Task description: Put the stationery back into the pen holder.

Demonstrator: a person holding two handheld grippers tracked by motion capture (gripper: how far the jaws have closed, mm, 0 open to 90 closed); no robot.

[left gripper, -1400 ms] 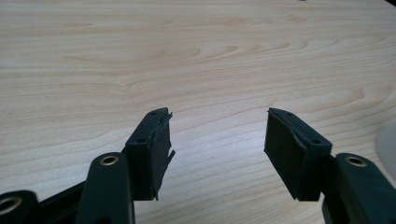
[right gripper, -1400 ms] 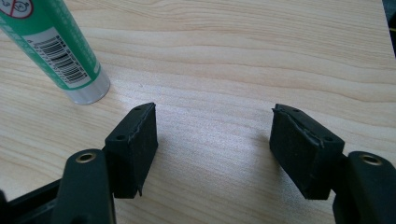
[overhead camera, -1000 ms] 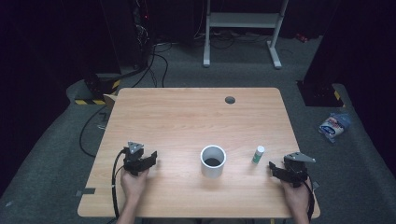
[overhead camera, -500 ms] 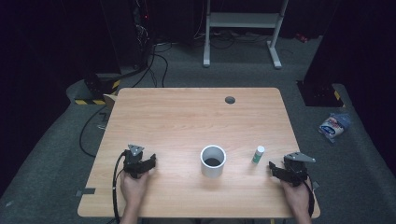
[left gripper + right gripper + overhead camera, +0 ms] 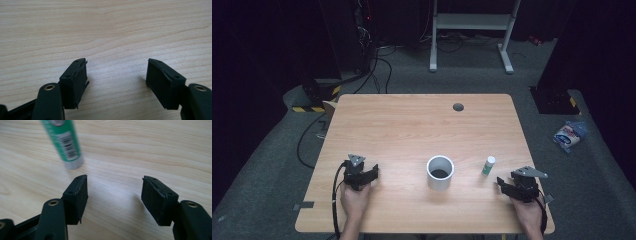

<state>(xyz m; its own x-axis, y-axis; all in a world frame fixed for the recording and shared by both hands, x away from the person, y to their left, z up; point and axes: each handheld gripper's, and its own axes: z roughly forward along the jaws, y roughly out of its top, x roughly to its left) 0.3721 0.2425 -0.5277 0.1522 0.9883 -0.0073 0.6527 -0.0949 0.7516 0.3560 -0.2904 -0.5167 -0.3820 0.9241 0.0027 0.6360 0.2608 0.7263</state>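
- The wooden worktop (image 5: 422,125) is pale, with a small dark round grommet hole (image 5: 458,107) near its far edge, at about one o'clock from the centre.
- The left tongs (image 5: 373,173) sit low on the worktop near the near-left corner, at about eight o'clock from the centre, held by the person's left hand (image 5: 354,197) coming in from the bottom edge.
- In the left gripper view the left tongs (image 5: 116,72) are spread wide, with bare wood grain between the two black jaws and nothing held.
- A black cable (image 5: 334,200) trails from the left tongs back toward the near edge.
- A white cup (image 5: 440,172) stands upright near the middle of the near half, its inside dark; it is well apart from both tongs.
- A small green tube with a white cap (image 5: 488,165) stands upright at about three o'clock from the cup, near it but not touching.
- The right tongs (image 5: 501,182) rest at about four o'clock from the cup, just beside the tube, held by the right hand (image 5: 528,212).
- In the right gripper view the right tongs (image 5: 113,187) are spread wide and empty; the green tube (image 5: 65,143), with a barcode label, stands beyond the left jaw at about eleven o'clock, apart from it.
- On the grey floor to the right of the worktop lies a blue-and-white packet (image 5: 568,135).
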